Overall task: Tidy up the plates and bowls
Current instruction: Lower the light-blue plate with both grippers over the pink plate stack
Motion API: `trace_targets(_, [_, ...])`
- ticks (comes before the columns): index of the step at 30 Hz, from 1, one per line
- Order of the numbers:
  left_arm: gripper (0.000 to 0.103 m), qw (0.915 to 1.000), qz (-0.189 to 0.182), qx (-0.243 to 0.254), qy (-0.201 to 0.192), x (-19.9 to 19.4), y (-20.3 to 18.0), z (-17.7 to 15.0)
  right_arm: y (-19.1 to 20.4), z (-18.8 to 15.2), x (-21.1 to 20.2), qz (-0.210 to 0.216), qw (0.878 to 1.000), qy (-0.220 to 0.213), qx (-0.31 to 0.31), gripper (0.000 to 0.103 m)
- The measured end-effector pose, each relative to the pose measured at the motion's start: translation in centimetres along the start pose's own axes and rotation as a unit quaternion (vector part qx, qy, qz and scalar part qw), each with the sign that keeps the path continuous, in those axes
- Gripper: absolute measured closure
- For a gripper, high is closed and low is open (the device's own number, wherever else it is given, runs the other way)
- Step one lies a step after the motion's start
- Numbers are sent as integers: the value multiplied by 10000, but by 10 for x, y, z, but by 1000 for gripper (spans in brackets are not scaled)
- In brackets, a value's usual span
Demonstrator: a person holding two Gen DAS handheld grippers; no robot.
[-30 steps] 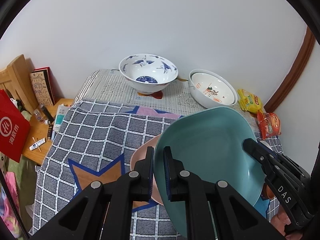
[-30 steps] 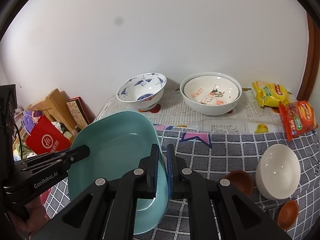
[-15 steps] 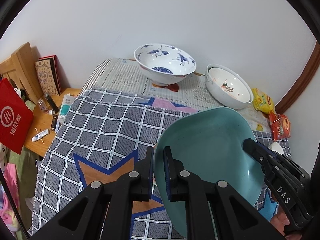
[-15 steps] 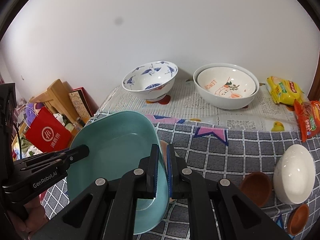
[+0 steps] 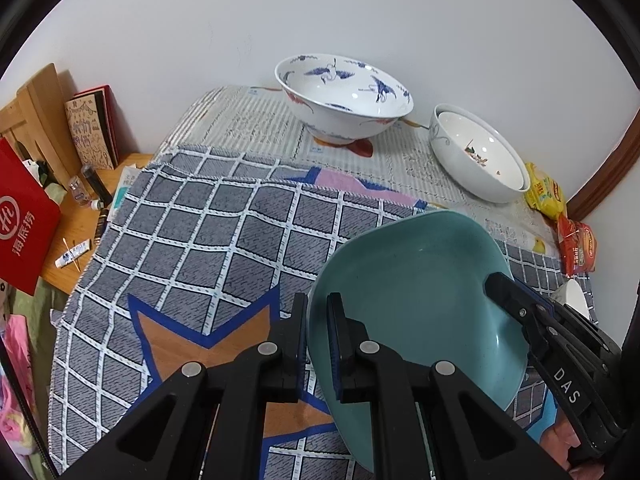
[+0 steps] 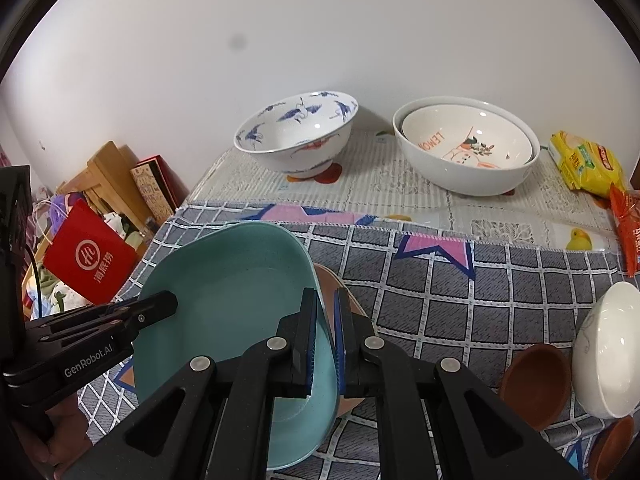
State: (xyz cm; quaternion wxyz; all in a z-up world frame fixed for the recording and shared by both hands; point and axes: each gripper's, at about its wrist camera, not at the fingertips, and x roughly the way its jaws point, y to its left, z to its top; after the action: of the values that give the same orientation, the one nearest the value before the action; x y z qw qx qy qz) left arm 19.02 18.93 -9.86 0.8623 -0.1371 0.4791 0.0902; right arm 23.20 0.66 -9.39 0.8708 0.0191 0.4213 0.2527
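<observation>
Both hand-held grippers, left [image 5: 317,320] and right [image 6: 325,320], angled downward, clamped on teal plate [image 5: 416,296] rims.

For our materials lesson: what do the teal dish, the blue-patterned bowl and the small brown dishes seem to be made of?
Teal dish: probably stoneware or melamine; even matte surface with fine speckles, little shine.
Blue-patterned bowl: likely glazed porcelain; glossy white with sharp highlights and painted blue cranes.
Small brown dishes: possibly unglazed terracotta or brown-glazed clay; dull reddish-brown, hard to settle.
</observation>
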Motion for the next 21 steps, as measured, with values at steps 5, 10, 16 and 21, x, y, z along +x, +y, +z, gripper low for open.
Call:
trace_targets(5, [93,10000,17,-2,80,11,-1,1,-7,0,11,6,10000,77,1,94])
trace_targets(10, [93,9999,58,-4,151,21,-3,2,-10,1,21,-9,9999,148,-23,94])
trace_targets(16, [93,9997,100,15,203,30,-5,4,-15,2,33,-20,9997,235,-27,94])
trace_targets(21, [93,9996,124,38,239,35,-5,4,-17,3,41,-25,9995,311,-89,93])
